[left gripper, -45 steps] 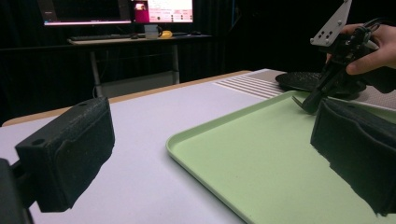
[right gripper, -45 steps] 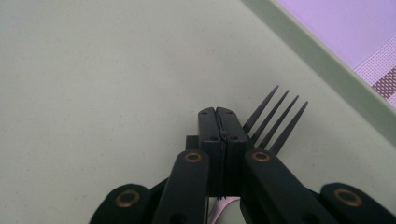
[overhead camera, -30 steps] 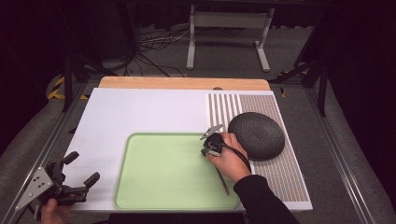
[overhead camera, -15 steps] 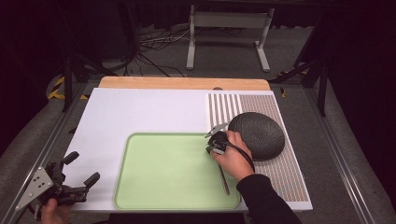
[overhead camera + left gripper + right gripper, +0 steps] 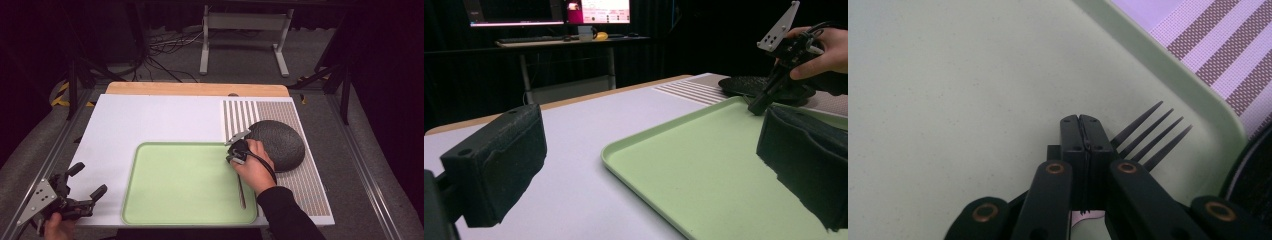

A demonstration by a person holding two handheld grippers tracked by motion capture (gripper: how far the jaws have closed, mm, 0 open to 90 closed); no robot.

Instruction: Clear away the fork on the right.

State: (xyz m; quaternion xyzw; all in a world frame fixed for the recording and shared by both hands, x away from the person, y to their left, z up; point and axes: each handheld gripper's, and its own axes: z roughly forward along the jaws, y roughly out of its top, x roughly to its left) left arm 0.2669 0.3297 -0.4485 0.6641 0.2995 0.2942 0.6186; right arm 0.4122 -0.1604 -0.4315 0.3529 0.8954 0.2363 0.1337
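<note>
Tabletop in the high view: white board (image 5: 150, 125) over most of it, wooden strip along the far edge, striped mat (image 5: 300, 185) at right of frame. Green tray (image 5: 185, 185) sits lower centre on the board. Dark round plate (image 5: 280, 142) lies on the mat, right of the tray's upper right corner. Right gripper (image 5: 236, 156) is held by a hand (image 5: 255, 167) at that tray corner, touching or just over the tray, plate just beside it. Thin dark fork handle (image 5: 242, 192) runs down the tray's right edge below the hand. Left gripper (image 5: 86, 182) at lower left of frame, off the board's corner, jaws spread apart, nothing between them. Grey floor around the table, cables and a metal stand upper centre, room dark.

Left gripper view: two black padded jaws wide apart at lower left and right edges, empty gap. White board and tray (image 5: 704, 175) stretch ahead. Right gripper (image 5: 756, 107) upper right, tip down on the tray's far part, dark plate (image 5: 744, 86) behind it. Desk with lit monitors (image 5: 549, 10) at upper left, dark room.

Right gripper view: jaws pressed together in the centre, low over the tray (image 5: 948, 100). Black fork (image 5: 1148, 132) lies on the tray, tines fanning out right of the jaw tips; whether the jaws pinch it, cannot tell. Striped mat (image 5: 1218, 55) upper right, plate rim (image 5: 1253, 170) at right edge.
</note>
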